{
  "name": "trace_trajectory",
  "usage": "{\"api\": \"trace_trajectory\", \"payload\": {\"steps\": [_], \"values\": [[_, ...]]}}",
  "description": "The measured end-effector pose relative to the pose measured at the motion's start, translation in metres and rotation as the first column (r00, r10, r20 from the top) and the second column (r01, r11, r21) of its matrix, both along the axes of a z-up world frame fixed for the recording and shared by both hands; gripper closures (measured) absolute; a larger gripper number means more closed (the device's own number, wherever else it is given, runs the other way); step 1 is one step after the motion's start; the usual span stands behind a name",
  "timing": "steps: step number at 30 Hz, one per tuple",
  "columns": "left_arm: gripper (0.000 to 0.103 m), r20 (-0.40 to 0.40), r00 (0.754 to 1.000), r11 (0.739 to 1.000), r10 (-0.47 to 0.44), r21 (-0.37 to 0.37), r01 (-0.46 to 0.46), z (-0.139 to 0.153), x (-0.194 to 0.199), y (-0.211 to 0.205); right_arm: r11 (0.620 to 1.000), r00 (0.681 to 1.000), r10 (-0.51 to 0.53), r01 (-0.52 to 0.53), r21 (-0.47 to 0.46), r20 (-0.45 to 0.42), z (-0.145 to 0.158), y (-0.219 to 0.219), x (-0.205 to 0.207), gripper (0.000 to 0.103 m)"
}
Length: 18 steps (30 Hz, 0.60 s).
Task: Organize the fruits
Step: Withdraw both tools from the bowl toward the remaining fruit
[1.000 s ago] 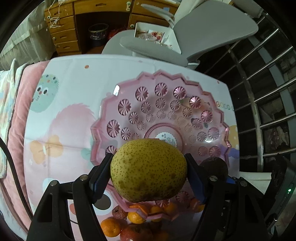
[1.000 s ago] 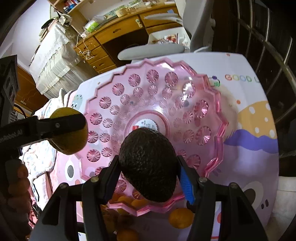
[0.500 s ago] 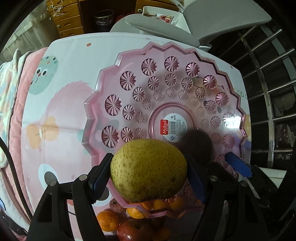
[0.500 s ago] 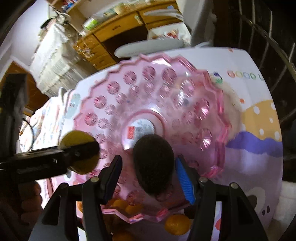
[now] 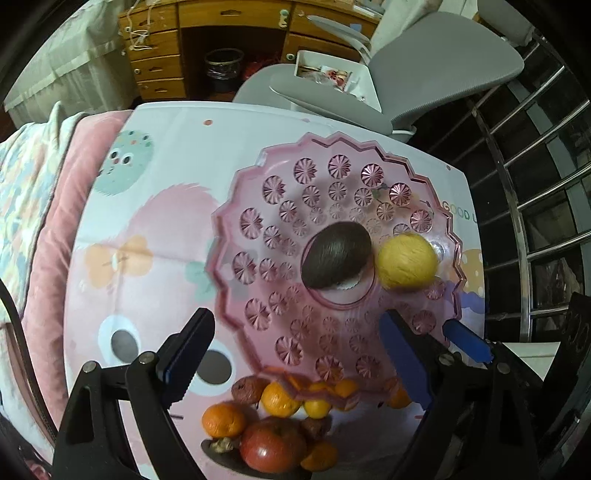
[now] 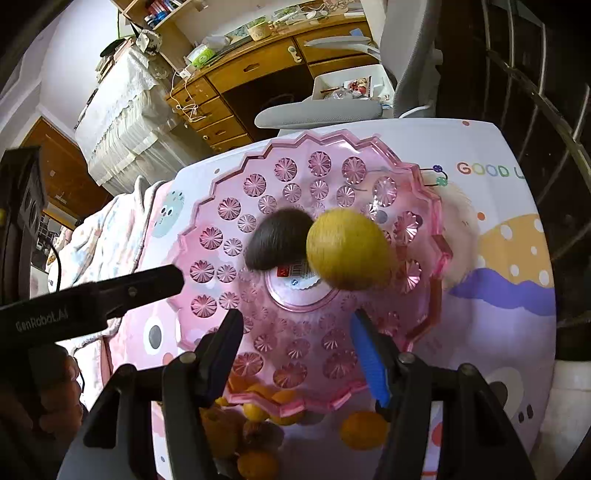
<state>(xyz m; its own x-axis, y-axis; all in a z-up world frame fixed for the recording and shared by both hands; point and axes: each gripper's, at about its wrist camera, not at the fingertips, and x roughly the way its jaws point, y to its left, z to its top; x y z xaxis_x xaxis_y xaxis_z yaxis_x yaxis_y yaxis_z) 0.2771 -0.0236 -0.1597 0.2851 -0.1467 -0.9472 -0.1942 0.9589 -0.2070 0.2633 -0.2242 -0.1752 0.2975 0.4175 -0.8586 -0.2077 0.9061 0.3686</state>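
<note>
Both fruits have left my tools since 1 s ago: pear and avocado now lie in the pink dish, blurred, so prob. not yet settled.

Left tool: jaws wide, nothing between them, held over near part of dish. Right tool: also wide, nothing held, over near rim of dish; its blue pad shows at right edge of the left wrist view.

Relative to dish:
- avocado at centre, partly covering the label on the round base.
- pear just right of centre, beside avocado; touching or not, can't tell through blur.
- oranges + a red apple clustered at near rim, some tucked under the rim edge, w/ a couple of dark wrinkled fruits among them.
- one orange apart from cluster, near rim, right side.
- dish sits on tabletop w/ cartoon print; "GOOD" lettering beyond far-right rim.
- grey chair past far rim; wooden desk behind it.
- pink bedding to the left.
</note>
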Motion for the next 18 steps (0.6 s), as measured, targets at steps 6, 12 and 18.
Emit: {"api": "trace_trajectory", "payload": {"steps": [6, 12, 18], "values": [[0.013, 0.033, 0.999, 0.999, 0.031, 0.017, -0.031, 0.022, -0.032, 0.013, 0.998, 0.999, -0.036, 0.036, 0.046, -0.013, 0.009, -0.008, -0.016, 0.042], [0.013, 0.057, 0.996, 0.998, 0.064, 0.023, -0.065, 0.035, -0.068, 0.029, 0.992, 0.996, -0.071, 0.076, 0.1, -0.05, 0.012, -0.014, -0.034, 0.042], [0.013, 0.071, 0.995, 0.997, 0.075, 0.016, -0.077, 0.043, -0.105, 0.046, 0.991, 0.994, -0.082, 0.088, 0.096, -0.07, 0.015, -0.013, -0.057, 0.042]]}}
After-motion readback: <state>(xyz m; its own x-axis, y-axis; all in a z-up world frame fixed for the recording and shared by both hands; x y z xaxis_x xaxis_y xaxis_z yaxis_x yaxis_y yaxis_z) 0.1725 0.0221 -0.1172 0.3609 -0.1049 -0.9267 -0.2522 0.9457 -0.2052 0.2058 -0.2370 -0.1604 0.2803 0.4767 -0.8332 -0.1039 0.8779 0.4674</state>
